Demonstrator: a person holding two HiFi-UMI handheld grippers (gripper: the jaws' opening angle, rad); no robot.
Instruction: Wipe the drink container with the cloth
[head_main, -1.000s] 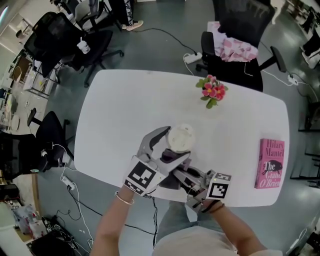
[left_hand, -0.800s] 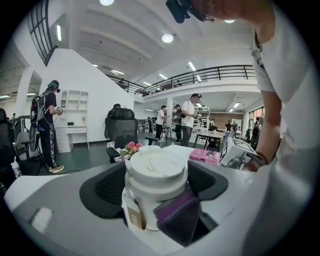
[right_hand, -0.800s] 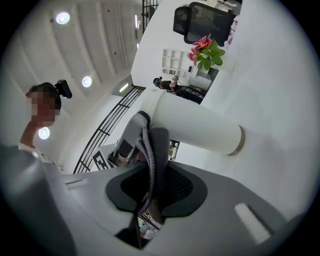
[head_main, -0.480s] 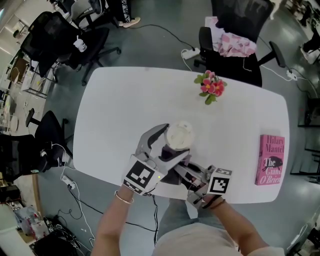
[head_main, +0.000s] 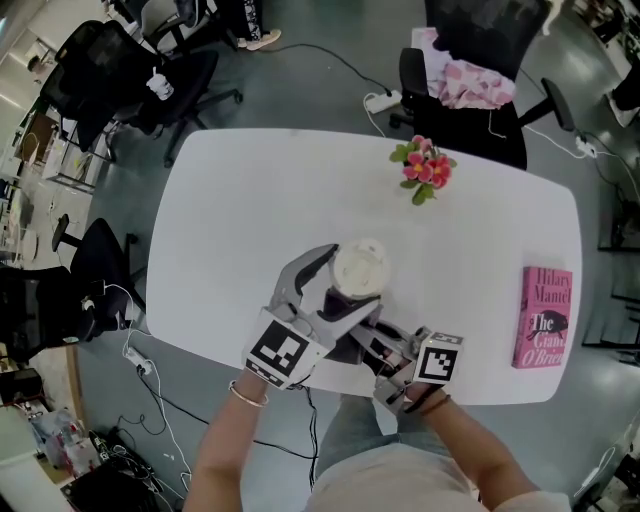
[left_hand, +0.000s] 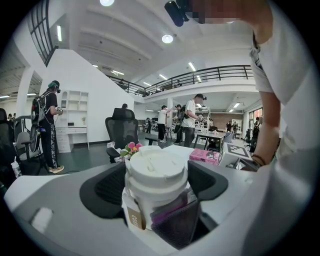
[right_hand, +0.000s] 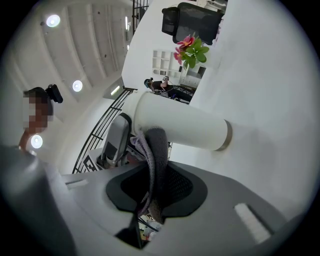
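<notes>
Right gripper (right_hand: 155, 187): jaws pinched together on grey-purple cloth (right_hand: 152, 145), fold sticking out ahead. Cloth touches side wall of drink container (head_main: 360, 268), dead ahead at 12 o'clock. Left gripper (left_hand: 157, 182): jaws wide, clamped on container's flanks, holding it upright over table (head_main: 230, 200) (base hidden, so resting or lifted unclear). In head view, container sits at 11 o'clock from right gripper. Long axis vertical. Wipe likely runs along wall, right hand doing the work.

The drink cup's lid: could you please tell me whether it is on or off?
On: the white lid sits closed over the cup's mouth in the left gripper view.
</notes>
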